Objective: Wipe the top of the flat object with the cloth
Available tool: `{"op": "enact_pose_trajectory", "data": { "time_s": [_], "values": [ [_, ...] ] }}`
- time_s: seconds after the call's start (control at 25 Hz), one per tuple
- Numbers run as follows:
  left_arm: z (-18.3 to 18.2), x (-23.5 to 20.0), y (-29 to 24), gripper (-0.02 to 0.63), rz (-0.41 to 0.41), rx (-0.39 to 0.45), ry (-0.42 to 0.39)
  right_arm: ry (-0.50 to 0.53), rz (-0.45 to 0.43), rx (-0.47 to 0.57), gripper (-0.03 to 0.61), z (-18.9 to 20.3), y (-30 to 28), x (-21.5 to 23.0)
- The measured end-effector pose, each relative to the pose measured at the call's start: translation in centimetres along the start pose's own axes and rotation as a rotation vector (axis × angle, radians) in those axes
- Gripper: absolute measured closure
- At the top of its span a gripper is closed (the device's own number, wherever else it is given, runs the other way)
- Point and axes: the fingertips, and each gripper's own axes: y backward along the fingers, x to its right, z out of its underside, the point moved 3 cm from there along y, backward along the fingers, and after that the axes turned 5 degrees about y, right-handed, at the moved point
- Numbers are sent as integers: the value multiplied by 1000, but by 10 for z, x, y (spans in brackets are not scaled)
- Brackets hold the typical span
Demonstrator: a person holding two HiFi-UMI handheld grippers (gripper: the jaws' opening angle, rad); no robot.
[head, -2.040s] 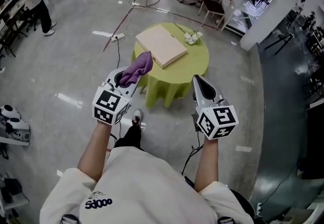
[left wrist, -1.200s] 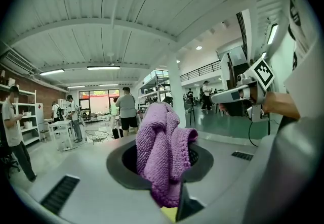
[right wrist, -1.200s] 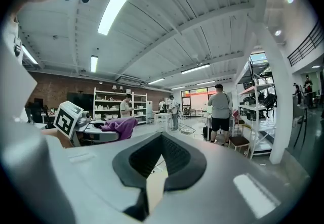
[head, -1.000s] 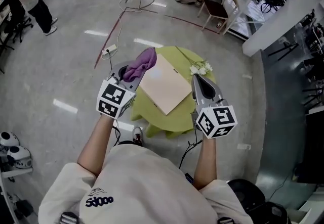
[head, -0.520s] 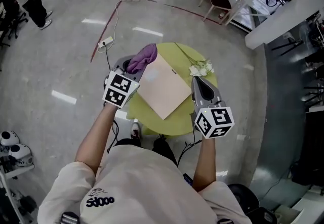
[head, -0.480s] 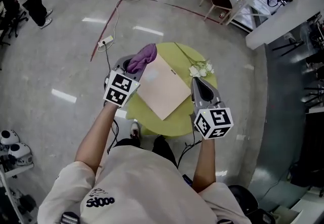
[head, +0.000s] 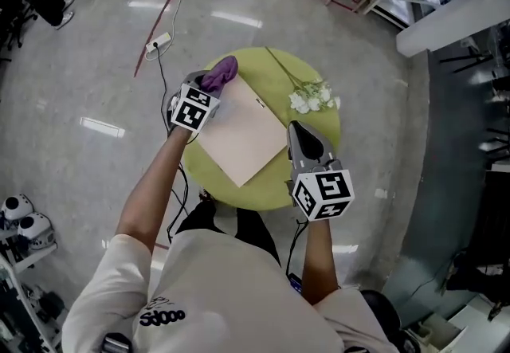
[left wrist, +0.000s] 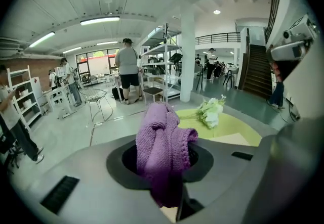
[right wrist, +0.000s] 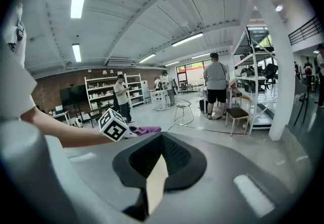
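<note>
Since the left gripper [head: 209, 90] only pinches the cloth [head: 221, 72] above the board's [head: 243, 136] 11 o'clock corner, a hard stroke might pull it loose or slide the board along the counter [head: 267, 190]. Flowers [head: 312, 95] at 1 o'clock could be swept. The right gripper [head: 301, 143], pressed together and empty, hovers at 4 o'clock.

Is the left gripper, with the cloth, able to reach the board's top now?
Probably yes: the left gripper holds the cloth at the board's corner; its top is bare, and the right gripper is over the opposite edge.
</note>
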Motion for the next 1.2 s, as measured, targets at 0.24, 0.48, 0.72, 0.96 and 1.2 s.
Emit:
{"op": "enact_pose_trajectory", "data": {
  "time_s": [0.24,0.48,0.72,0.96,1.2],
  "values": [
    [28,-15,-46,520,-17,-117,42,10,27,-37,569,12,1,14],
    [44,-9,-86,520,8,-205,28,0,69,-76,569,27,15,32],
    [48,14,-88,520,44,-208,21,5,87,-104,569,39,25,37],
    [52,69,-82,520,131,-224,-55,1,92,-104,569,41,28,35],
    [60,138,-73,520,244,-227,-129,-8,130,-110,569,47,40,35]
  ]
}}
